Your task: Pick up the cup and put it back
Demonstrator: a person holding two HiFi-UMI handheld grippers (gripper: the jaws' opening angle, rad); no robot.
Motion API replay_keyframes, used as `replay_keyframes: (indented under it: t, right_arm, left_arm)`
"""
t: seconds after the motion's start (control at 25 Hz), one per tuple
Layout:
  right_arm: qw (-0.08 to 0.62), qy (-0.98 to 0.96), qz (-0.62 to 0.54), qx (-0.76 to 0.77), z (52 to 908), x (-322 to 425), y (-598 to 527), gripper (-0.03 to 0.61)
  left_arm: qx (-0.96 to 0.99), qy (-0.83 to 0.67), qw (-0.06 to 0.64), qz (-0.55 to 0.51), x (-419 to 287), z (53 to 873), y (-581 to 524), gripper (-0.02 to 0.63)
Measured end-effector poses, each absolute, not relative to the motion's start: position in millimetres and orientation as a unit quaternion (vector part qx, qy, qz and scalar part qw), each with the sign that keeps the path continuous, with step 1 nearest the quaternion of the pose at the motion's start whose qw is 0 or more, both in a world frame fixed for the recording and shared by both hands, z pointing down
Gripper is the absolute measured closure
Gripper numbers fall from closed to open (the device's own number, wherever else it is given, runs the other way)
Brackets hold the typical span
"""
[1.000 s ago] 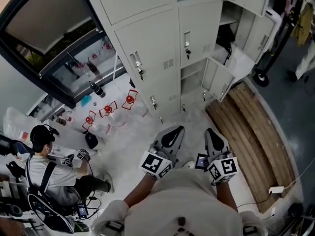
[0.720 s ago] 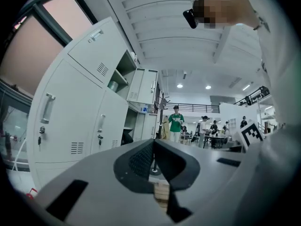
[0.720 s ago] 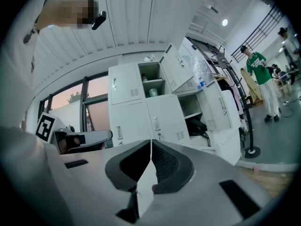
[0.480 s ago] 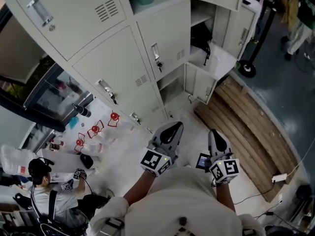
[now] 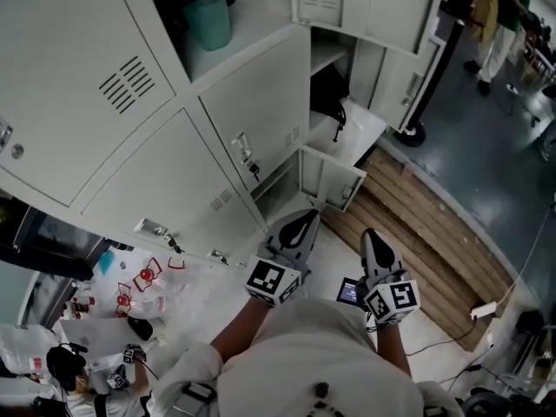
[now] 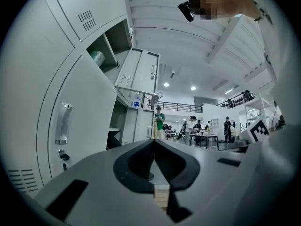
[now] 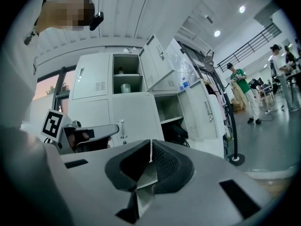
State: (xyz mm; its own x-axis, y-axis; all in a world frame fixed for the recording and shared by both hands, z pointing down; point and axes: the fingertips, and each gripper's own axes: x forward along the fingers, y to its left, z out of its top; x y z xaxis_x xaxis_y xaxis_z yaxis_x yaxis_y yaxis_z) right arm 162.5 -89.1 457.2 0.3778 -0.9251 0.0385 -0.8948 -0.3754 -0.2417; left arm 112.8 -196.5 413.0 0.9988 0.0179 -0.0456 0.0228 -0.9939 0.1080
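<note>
The locker bank (image 5: 165, 137) is cut off at the frame's edge, up and left of both grippers. Wooden planks (image 5: 434, 224) cover the floor right of the right gripper (image 5: 370, 234). Its jaws are closed and empty, as are those of the left gripper (image 5: 303, 220). The teal cup (image 5: 209, 21) stands in an open compartment well above them, whose dark back is hard to make out.

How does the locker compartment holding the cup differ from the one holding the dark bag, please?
The cup compartment holds a teal cup; the bag compartment holds a dark bag. The cup compartment sits higher, the bag compartment lower, in the neighbouring column. Both stand open in the same pale locker bank.
</note>
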Motion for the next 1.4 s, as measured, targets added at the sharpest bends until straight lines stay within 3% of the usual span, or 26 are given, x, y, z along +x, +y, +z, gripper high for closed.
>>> replay_keyframes:
  t: [0.32,0.72,0.76,0.84,0.96,1.4]
  right_arm:
    - [0.094,0.558,-0.077,-0.821,444.0,197.4,-170.6,0.551]
    - [0.092,0.678,-0.078,-0.725,414.2,218.9,-277.2,0.544]
    - [0.094,0.699,-0.079,-0.705,408.6,217.7,-288.3,0.515]
    - [0.094,0.736,-0.082,-0.666,394.9,213.7,-304.0,0.388]
    - [0.083,0.785,-0.062,-0.611,362.9,204.6,-324.7,0.312]
    - [0.087,0.875,0.084,-0.468,170.7,182.1,-365.9,0.281]
  left_arm:
    - [0.997,-0.005,0.043,-0.056,141.7,378.8,-284.4,0.606]
    - [0.989,-0.131,0.024,-0.066,119.6,360.2,-345.6,0.605]
    - [0.986,-0.149,0.02,-0.068,115.2,357.7,-350.0,0.605]
    - [0.981,-0.179,0.019,-0.067,109.5,355.4,-354.2,0.605]
    - [0.97,-0.232,0.019,-0.069,101.7,352.4,-358.0,0.605]
    - [0.919,-0.383,-0.016,-0.099,79.2,320.4,-329.1,0.604]
